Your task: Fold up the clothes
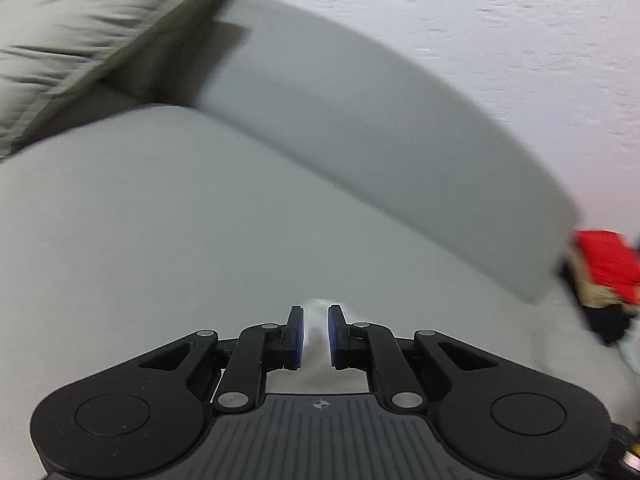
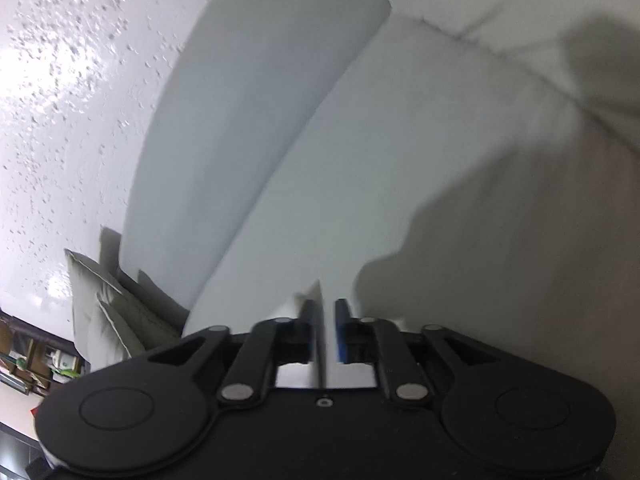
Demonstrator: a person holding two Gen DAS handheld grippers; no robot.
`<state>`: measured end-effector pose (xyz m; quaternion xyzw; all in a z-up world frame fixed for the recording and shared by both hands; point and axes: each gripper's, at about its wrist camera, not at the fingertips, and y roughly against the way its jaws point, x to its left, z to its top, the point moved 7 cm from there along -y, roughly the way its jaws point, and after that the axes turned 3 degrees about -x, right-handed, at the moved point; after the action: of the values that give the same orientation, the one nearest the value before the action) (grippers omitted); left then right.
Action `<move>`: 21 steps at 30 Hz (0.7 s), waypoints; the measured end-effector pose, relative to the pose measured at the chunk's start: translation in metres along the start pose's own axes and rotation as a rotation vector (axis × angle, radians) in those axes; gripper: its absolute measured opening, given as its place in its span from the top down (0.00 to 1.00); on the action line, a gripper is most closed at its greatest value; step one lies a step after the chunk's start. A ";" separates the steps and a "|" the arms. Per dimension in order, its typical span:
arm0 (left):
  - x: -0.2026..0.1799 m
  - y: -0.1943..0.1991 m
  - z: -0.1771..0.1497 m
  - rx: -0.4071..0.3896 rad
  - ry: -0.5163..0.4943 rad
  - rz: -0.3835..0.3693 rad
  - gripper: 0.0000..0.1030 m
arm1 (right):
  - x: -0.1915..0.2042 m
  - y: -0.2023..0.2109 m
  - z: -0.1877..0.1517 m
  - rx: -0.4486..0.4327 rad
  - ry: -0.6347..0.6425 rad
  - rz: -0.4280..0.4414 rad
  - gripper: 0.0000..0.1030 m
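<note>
Left wrist view shows the left gripper (image 1: 315,330) clamped on a pinch of white garment (image 1: 318,308) above the sofa seat (image 1: 160,220), and the right gripper (image 2: 327,324) likewise nips a white edge (image 2: 316,292), so both should keep even tension for a straight fold.

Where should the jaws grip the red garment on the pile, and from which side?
Probably the red garment by its near, lower edge, where it lies on top of the dark and beige clothes. Come from above and from the near side, since the grey backrest stands close against its far side.
</note>
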<state>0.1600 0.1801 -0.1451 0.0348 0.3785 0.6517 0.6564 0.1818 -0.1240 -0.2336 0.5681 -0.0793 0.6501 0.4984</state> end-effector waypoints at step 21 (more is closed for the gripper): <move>0.033 -0.062 0.005 0.000 -0.042 0.491 0.85 | 0.007 -0.055 -0.002 -0.064 0.031 -0.048 0.99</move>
<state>0.2098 0.2024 -0.1896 0.1392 0.3451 0.7908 0.4859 0.2222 -0.0917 -0.2546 0.5433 -0.0786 0.6439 0.5329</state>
